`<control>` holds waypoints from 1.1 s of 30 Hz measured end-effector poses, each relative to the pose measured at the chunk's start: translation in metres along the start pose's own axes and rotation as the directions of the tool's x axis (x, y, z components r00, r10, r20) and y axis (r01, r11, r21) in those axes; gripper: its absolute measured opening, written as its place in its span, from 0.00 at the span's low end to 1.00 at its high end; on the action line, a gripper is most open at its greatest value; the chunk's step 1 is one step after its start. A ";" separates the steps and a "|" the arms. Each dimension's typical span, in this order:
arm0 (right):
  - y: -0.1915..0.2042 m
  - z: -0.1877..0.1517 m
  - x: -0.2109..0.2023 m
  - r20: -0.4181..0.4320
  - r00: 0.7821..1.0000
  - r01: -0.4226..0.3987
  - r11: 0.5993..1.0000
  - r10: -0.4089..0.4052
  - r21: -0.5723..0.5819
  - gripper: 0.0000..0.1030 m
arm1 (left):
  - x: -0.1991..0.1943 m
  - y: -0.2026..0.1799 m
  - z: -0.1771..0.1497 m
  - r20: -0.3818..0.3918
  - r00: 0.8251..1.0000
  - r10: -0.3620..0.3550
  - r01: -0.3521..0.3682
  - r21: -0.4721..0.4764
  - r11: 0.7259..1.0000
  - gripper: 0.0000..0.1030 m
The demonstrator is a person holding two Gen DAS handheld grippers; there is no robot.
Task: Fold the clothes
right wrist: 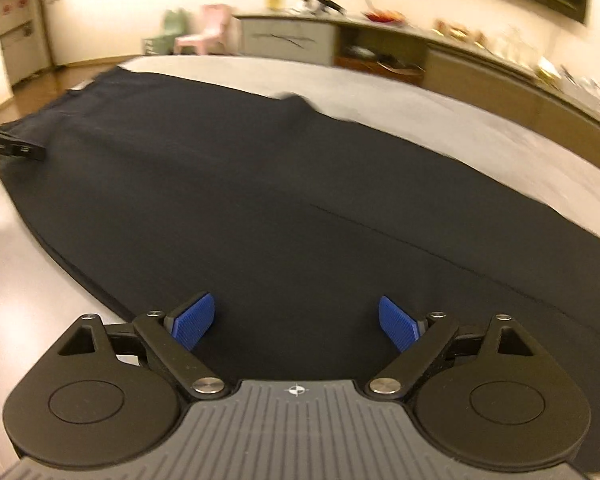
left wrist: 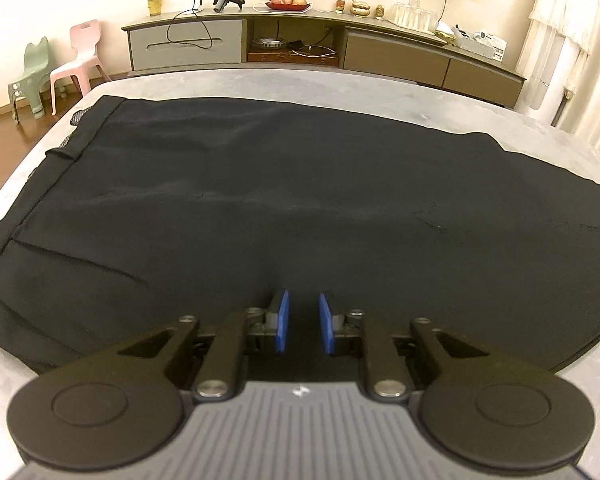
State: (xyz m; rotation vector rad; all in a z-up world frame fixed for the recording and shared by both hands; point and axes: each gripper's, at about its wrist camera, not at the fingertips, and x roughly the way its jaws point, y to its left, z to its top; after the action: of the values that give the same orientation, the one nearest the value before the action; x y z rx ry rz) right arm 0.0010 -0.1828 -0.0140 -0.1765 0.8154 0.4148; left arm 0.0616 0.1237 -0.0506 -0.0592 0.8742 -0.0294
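Blue ribbed pads are seen on both grippers. The left gripper [left wrist: 303, 322] is held low over the near edge of the dark trousers [left wrist: 284, 208], its jaws narrowly parted with nothing between them. The right gripper [right wrist: 296, 322] is spread wide above the same cloth. The trousers are laid flat across the grey table [left wrist: 260, 82]. Beyond, a long sideboard [left wrist: 324, 46] is set against the far wall, two small chairs [left wrist: 56, 70] at its left.
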 end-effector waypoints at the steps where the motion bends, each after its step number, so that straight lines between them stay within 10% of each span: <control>1: -0.012 -0.005 -0.004 -0.017 1.000 0.018 1.000 -0.018 0.019 0.91 | 0.000 0.000 0.002 -0.002 1.000 0.000 0.000 0.000 1.000 0.18; 12: -0.060 0.035 0.000 0.023 0.986 0.157 0.958 -0.168 0.239 0.84 | 0.002 -0.012 0.004 -0.011 1.000 0.011 -0.011 0.028 1.000 0.17; 23: -0.097 0.083 0.090 -0.054 0.958 0.283 0.903 -0.281 0.322 0.92 | 0.000 -0.017 0.011 -0.014 1.000 0.023 -0.022 0.073 0.997 0.17; 33: -0.093 0.060 0.043 -0.038 0.968 0.248 0.923 -0.248 0.293 0.90 | 0.003 -0.174 0.081 0.028 0.977 -0.213 0.198 0.266 0.943 0.24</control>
State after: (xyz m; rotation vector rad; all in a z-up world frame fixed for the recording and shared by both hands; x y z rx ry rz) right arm 0.1073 -0.2360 -0.0058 0.0010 0.8338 0.0504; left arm 0.1256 -0.0469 0.0099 0.0968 0.7978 -0.3377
